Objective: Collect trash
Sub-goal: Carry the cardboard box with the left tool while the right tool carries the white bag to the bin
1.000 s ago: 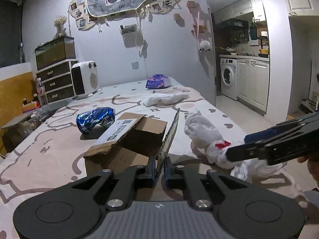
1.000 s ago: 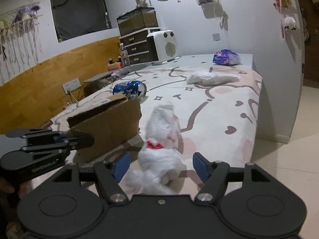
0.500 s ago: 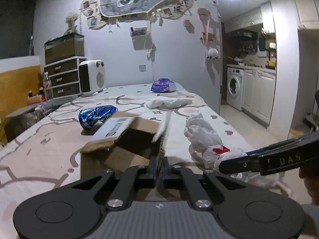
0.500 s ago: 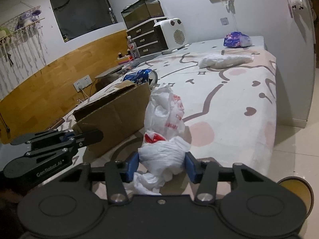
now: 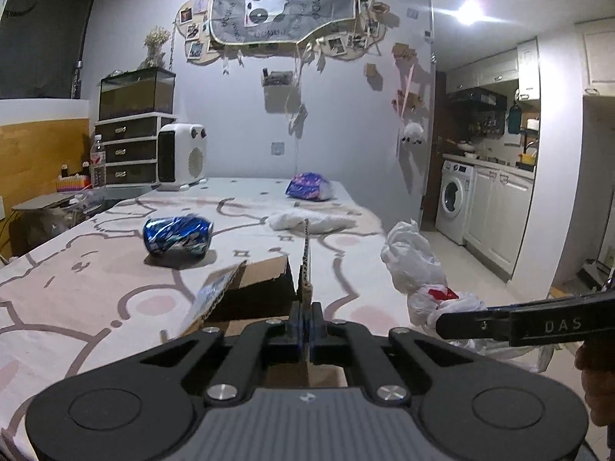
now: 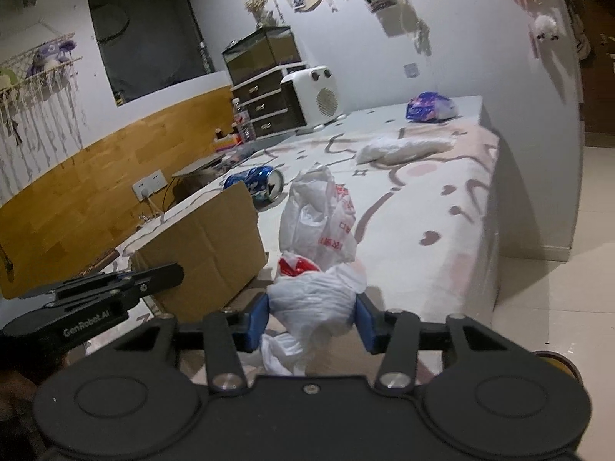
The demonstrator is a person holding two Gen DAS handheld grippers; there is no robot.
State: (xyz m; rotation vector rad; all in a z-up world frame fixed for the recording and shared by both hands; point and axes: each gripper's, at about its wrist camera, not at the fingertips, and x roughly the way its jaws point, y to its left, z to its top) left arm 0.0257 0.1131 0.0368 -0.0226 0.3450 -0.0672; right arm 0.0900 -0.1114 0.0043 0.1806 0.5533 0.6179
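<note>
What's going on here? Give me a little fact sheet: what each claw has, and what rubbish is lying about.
left claw: shut on a flap of the cardboard box
right claw: shut on the white plastic bag
surface: patterned bed
loose rubbish: crushed blue can, white wrapper, purple packet

**What my tongs and the trash are made of**

My left tongs (image 5: 306, 317) are matt black plastic with bright metal screw heads, pinched on a flap of the cardboard box (image 5: 246, 292), rough brown paperboard with a corrugated edge. My right tongs (image 6: 312, 320) carry smooth blue pads (image 6: 256, 320) pressed into the white plastic bag (image 6: 315, 296), thin, crinkled and faintly glossy. The blue can (image 5: 177, 235) is dented shiny metal. The bed (image 6: 442, 207) wears soft matt printed cloth.
</note>
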